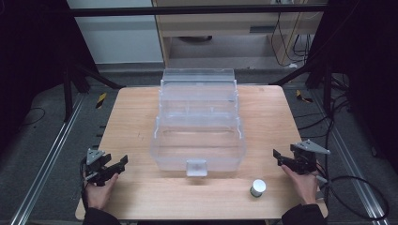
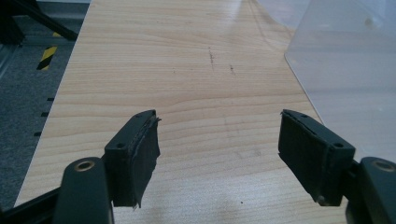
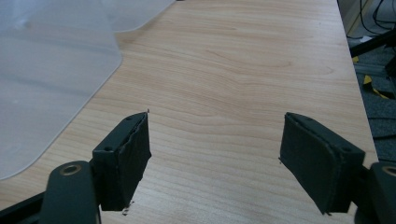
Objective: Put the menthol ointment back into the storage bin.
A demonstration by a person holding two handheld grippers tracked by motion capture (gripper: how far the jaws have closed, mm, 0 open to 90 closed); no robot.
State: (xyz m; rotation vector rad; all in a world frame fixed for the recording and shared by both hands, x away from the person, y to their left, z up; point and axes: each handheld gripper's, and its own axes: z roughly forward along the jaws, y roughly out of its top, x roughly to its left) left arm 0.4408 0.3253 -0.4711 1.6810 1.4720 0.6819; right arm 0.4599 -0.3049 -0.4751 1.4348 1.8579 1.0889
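With the fingers of both grippers spread and holding nothing, you rest your left gripper (image 1: 107, 168) at about 8 o'clock on the table (image 1: 136, 112) and your right gripper (image 1: 292, 161) at about 4 o'clock, either side of the clear tiered plastic organizer box (image 1: 199, 123) at centre. The small white-capped container (image 1: 257, 187) stands near 5 o'clock, just beside your right hand (image 1: 302, 185). To take it cleanly, you would likely swing the right gripper's fingers (image 3: 123, 158) inward, straddle the cap squarely and close gently so it stays upright.
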